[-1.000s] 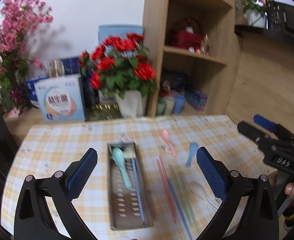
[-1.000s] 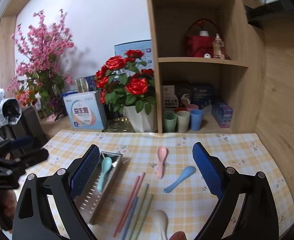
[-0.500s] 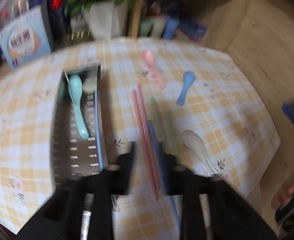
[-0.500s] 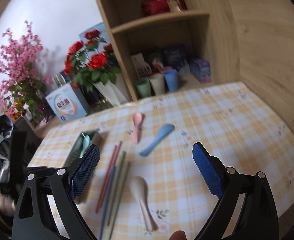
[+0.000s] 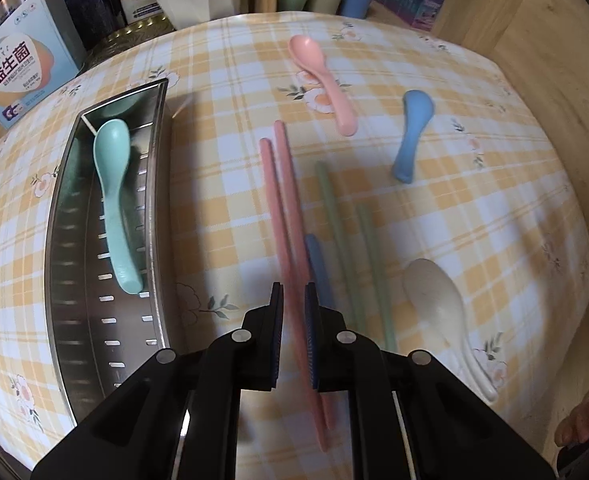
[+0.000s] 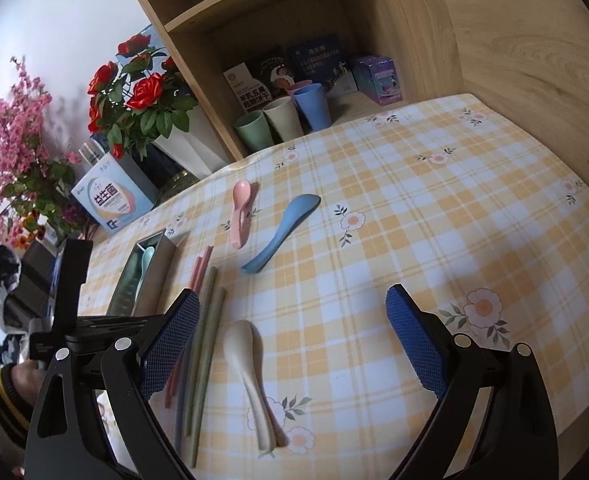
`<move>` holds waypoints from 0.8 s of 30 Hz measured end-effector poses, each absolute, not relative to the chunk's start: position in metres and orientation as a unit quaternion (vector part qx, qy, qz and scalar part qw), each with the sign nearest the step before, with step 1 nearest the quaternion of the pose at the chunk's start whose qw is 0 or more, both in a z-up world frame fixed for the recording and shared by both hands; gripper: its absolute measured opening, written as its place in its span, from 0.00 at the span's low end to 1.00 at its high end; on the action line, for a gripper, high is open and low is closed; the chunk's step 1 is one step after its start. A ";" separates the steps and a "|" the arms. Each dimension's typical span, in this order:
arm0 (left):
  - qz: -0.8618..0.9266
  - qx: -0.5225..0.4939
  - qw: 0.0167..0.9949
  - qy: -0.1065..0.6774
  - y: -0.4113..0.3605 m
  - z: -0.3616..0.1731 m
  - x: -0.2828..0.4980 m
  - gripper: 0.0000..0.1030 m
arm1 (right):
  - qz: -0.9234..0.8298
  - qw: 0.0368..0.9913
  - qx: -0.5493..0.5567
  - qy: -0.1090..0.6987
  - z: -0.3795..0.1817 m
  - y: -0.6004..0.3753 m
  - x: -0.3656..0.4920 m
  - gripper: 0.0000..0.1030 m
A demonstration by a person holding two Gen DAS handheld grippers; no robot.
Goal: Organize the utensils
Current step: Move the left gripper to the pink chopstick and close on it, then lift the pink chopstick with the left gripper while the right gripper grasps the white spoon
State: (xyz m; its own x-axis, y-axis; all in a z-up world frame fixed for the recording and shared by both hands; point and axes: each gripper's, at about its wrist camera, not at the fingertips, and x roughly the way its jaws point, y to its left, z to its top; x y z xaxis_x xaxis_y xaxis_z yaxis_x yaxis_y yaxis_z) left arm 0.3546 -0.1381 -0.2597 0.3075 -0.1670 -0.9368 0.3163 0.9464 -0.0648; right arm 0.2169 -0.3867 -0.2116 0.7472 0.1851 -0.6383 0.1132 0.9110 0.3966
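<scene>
Left gripper point(image 5: 293, 300) fingers nearly pressed together astride pink chopsticks point(image 5: 284, 204) lying on checked tabletop point(image 5: 474, 200), right gripper point(image 6: 290, 320) fingers spread wide above cream spoon point(image 6: 246, 364), teal spoon point(image 5: 114, 184) in steel tray point(image 5: 60, 240).

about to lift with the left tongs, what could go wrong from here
The left tongs look shut on the pink chopsticks near one end, so the long free end may droop or swing. One stick could slip out. The blue chopstick lies right beside them and may get dragged along.
</scene>
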 end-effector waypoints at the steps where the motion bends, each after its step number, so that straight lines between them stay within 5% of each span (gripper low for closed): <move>1: -0.147 0.067 0.806 0.570 -0.137 -0.261 0.356 0.10 | 0.019 0.911 0.210 0.355 -0.211 -0.387 0.216 0.89; 24: -0.139 0.085 0.805 0.570 -0.143 -0.274 0.368 0.10 | 0.013 0.901 0.232 0.366 -0.223 -0.392 0.227 0.89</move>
